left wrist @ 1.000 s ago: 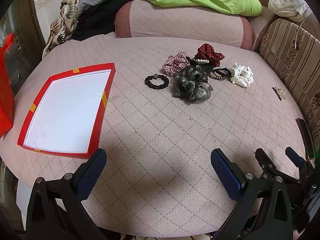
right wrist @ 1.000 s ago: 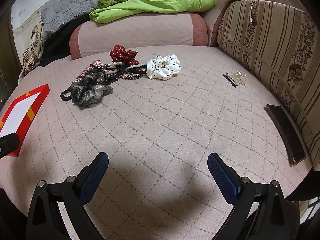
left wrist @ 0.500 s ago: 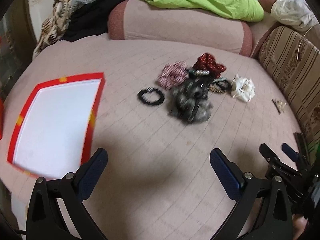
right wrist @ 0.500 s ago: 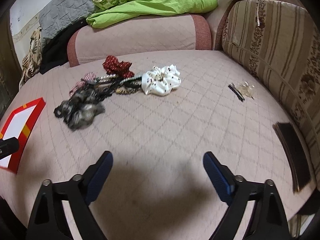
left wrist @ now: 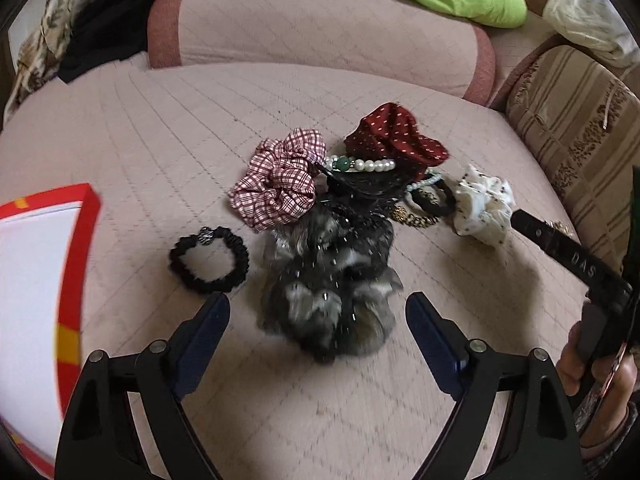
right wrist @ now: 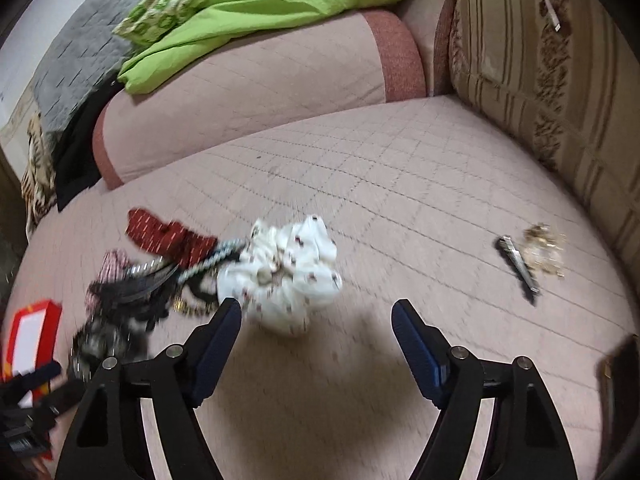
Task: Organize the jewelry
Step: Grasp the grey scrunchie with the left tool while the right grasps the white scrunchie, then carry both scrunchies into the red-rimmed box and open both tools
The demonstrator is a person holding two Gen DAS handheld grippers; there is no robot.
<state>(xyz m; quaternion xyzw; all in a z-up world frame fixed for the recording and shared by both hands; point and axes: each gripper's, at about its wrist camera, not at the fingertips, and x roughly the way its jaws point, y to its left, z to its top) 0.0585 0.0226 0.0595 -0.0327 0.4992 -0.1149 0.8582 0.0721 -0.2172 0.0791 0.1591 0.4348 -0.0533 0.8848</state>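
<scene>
Both tools tilt steeply downward, side by side. The left tool (left wrist: 318, 314) and right tool (right wrist: 316, 318) have just been closing slightly, nothing yet between their jaws.

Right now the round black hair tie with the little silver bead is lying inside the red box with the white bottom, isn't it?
No. The round black hair tie lies on the pink quilted cover, beside the red box, not inside it. The left wrist view shows this.

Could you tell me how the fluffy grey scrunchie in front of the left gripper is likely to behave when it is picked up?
The grey scrunchie looks like loose, gathered fabric, so it should squash and flop. It seems light. It touches the black hair accessory behind it, which might snag and drag along.
</scene>
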